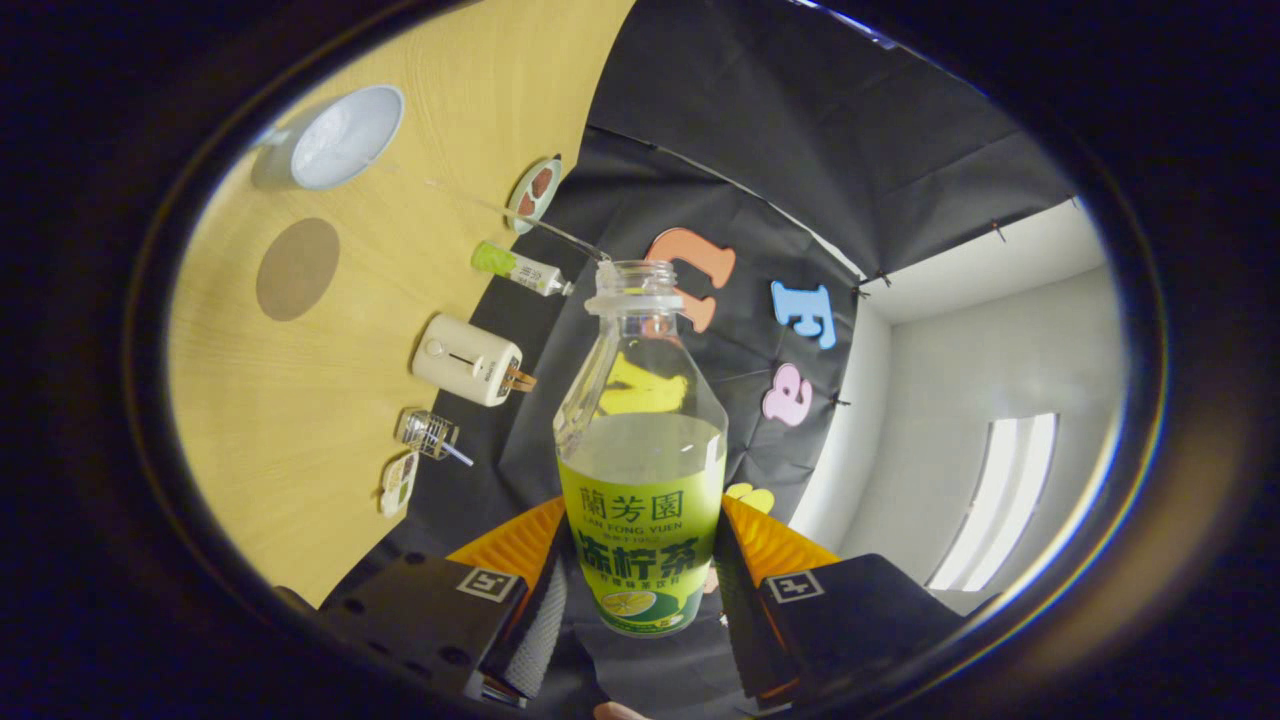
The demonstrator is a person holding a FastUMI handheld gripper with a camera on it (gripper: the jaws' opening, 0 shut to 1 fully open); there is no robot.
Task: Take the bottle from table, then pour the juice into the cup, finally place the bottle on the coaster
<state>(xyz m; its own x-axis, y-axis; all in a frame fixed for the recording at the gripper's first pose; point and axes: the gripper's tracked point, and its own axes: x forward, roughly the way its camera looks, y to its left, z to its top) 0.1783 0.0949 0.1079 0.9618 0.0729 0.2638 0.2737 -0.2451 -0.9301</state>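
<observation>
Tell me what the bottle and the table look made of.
The bottle, gripped between the tool's fingers, looks like clear glossy plastic: the wall behind shows through its upper part, and a printed label wraps the lower part. The table looks like pale wood or wood-look laminate, matte, with fine grain lines.

Tongs (640, 585) at bottom centre of frame: two blocky bodies, each bearing a square fiducial marker on top, ribbed wedge panels behind them, small round holes on left body.

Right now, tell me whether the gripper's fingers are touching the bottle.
Touching. The gripper view shows the gripper shut on the bottle, both fingers pressed against its labelled sides with no gap.
</observation>
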